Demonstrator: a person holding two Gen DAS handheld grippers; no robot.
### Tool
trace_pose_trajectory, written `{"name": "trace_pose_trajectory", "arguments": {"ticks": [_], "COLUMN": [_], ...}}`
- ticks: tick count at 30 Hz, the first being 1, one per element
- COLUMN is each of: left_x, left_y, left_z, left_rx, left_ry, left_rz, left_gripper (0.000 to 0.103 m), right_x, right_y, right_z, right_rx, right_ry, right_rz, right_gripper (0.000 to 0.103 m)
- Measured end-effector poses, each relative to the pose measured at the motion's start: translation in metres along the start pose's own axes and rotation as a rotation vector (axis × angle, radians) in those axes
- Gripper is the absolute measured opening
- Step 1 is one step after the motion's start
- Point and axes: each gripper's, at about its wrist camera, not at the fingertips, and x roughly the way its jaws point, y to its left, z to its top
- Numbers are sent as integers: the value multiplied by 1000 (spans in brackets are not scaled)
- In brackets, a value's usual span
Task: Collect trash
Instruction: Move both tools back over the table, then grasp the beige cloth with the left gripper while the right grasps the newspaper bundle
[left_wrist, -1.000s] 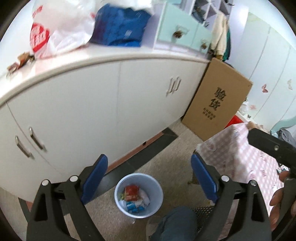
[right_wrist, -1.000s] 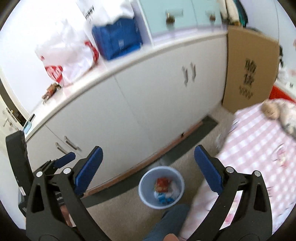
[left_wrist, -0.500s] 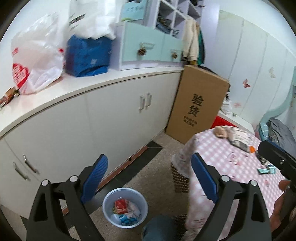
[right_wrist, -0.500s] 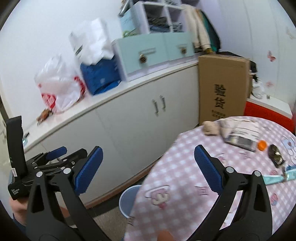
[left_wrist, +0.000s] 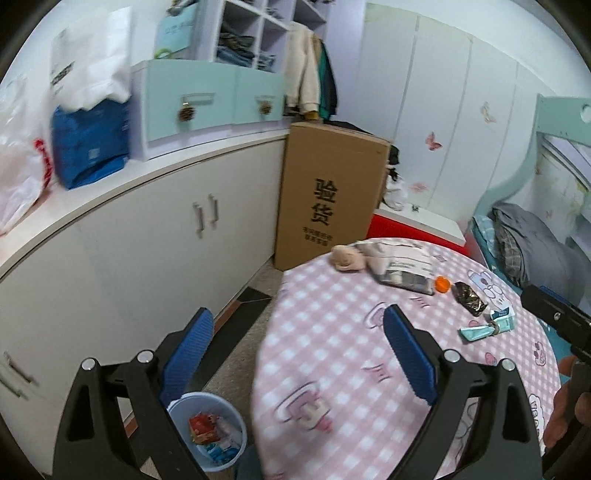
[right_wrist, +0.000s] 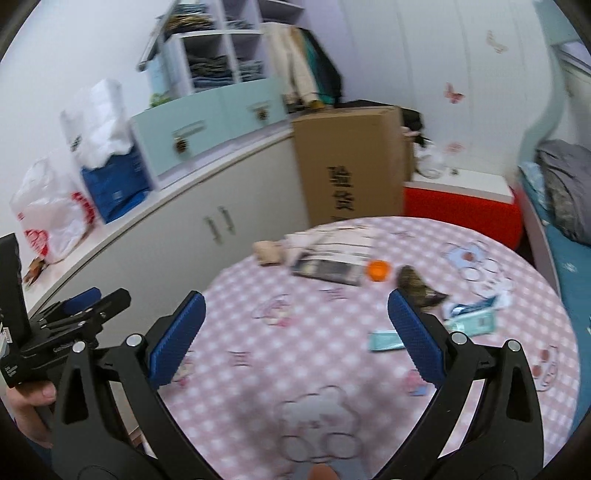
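Observation:
A round table with a pink checked cloth (left_wrist: 332, 354) (right_wrist: 295, 339) carries the trash: teal wrappers (left_wrist: 487, 328) (right_wrist: 469, 325), a dark crumpled packet (left_wrist: 469, 297) (right_wrist: 417, 286), an orange cap (left_wrist: 442, 283) (right_wrist: 377, 270), a flat printed package (left_wrist: 402, 271) (right_wrist: 328, 264) and a beige lump (left_wrist: 345, 256) (right_wrist: 269, 252). A blue bin (left_wrist: 210, 424) with wrappers inside stands on the floor left of the table. My left gripper (left_wrist: 299, 347) is open above the table's left edge. My right gripper (right_wrist: 297, 328) is open over the cloth, with nothing held.
White cabinets (left_wrist: 129, 251) line the left wall, topped with plastic bags (right_wrist: 55, 210) and turquoise drawers (left_wrist: 207, 99). A tall cardboard box (left_wrist: 328, 195) and a red box (right_wrist: 461, 206) stand behind the table. A bed (left_wrist: 535, 251) lies at the right.
Both grippers swung up and rightward from the bin on the floor toward the table. The table's trash came into view and the bin slid to the lower left. Both stayed open.

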Motion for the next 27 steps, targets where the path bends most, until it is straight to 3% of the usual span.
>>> {"name": "trace_pose_trajectory", "arguments": {"ticks": [9,15,21,22,23,25,27], "left_x": [75,160,213,218,223,231,228], "left_y": [-34,-49,-57,-56,-55,-51,-51], "left_z": [21,41,51,52,52,52,50], "left_rx": [93,149,167,157,146,93,97], "left_ry": [33,111,170,181,204,243,232], "left_rz": [-6,-21,-59,-76,-102,-199,-202], "left_gripper": [91,91,90,79,52,38,34], "right_x": [45,83,114,117,124,135,149], "right_y": [-26,-29,-32,-32,-31,-28,-23], "right_z": [8,14,22,24,26,28,30], "right_rx": [23,46,53,57,59,55,49], "right_ry": [68,106,139,141,146,158,179], "right_rz": [-54,-54,-68,-67,-66,-64,-54], "right_gripper": [97,97,97,97,97,97,97]}}
